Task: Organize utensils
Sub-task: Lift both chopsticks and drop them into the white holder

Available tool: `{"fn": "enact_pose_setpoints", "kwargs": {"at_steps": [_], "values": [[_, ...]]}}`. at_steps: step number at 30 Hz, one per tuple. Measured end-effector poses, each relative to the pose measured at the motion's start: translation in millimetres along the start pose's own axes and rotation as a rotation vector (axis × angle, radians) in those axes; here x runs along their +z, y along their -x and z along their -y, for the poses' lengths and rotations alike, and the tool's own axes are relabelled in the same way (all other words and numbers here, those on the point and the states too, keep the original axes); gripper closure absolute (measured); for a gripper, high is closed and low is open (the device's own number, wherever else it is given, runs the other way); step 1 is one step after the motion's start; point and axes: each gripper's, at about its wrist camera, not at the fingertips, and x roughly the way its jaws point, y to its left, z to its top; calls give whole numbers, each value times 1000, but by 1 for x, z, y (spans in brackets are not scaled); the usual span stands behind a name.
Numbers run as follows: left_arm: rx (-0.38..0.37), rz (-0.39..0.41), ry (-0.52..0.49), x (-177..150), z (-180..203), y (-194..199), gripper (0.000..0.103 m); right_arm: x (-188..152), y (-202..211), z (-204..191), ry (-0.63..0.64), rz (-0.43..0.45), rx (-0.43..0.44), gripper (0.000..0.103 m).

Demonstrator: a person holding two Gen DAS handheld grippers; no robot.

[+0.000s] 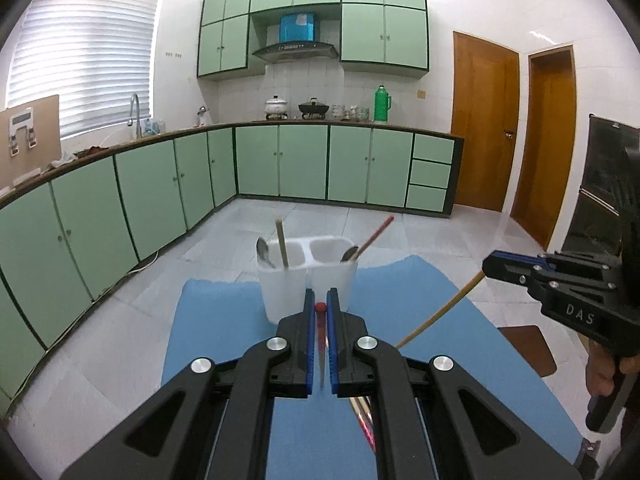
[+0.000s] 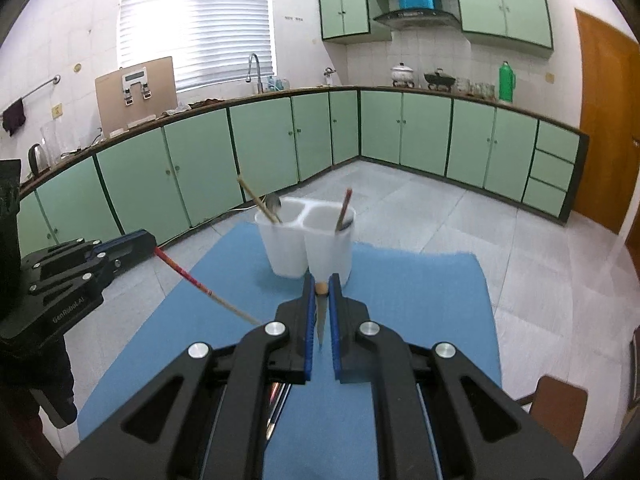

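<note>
Left gripper (image 1: 321,307) jaws pinching a red chopstick (image 1: 320,307) | right gripper (image 2: 321,289) jaws pinching a bamboo chopstick (image 2: 321,289) | white two-compartment holder (image 1: 306,276) at 12 o'clock on the blue mat (image 1: 224,320), spoons (image 1: 263,250) and chopsticks standing in both compartments.

Bright, even daylight; the main source is the window blind (image 1: 84,56), blown out to near white in both views. Soft glare on the floor tiles (image 1: 224,240) and a hot patch on the door (image 1: 486,120). Shadows are faint, only a pale one beside the holder (image 2: 308,236) on the mat (image 2: 420,288). Strong fisheye bending of cabinets (image 2: 200,160); black vignette corners. Near fingers slightly soft.
</note>
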Motion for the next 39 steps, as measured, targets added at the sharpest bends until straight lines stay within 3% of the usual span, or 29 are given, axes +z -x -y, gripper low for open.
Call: {"fn": "enact_pose_setpoints", "kwargs": {"at_steps": [12, 23, 31, 39], "values": [[-64, 64, -22, 37, 8, 5, 98, 64, 6, -2, 67, 33, 71, 97], [-49, 244, -53, 115, 12, 3, 98, 137, 16, 2, 68, 183, 80, 97], [-9, 338, -62, 162, 3, -29, 98, 183, -15, 20, 39, 273, 46, 97], [30, 302, -47, 158, -18, -96, 98, 180, -73, 36, 5, 229, 50, 97]]}}
